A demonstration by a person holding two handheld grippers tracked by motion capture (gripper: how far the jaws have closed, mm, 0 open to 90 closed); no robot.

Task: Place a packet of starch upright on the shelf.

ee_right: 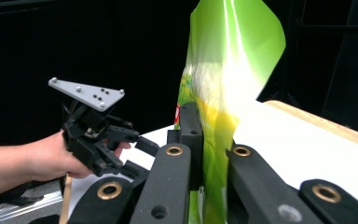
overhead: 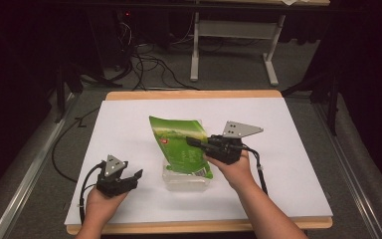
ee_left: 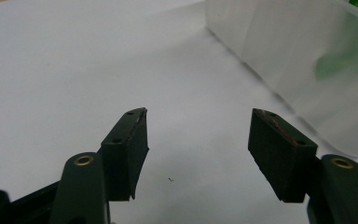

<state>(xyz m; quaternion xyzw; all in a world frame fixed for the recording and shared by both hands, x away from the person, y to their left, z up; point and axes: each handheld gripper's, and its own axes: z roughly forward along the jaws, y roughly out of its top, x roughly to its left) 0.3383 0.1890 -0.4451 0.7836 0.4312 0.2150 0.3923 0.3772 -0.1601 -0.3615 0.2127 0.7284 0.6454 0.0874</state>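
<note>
My right claw [overhead: 194, 142] is clamped on the green pouch [overhead: 179, 144], pinching the thin film partway up its side, and the pouch stands tilted with its lower end down in the clear plastic box [overhead: 186, 180] near the middle of the worktop [overhead: 298, 164]. My left claw [overhead: 129, 180] rests on the sheet to the left with its jaws spread wide, gripping nothing and well clear of the box.

My worry is the film: it is slick and floppy, so it could slide out of the grip or fold over. The box looks light and unheld, so any sideways pull may drag or tip it.

I cannot tell whether the box holds anything besides the pouch.
</note>
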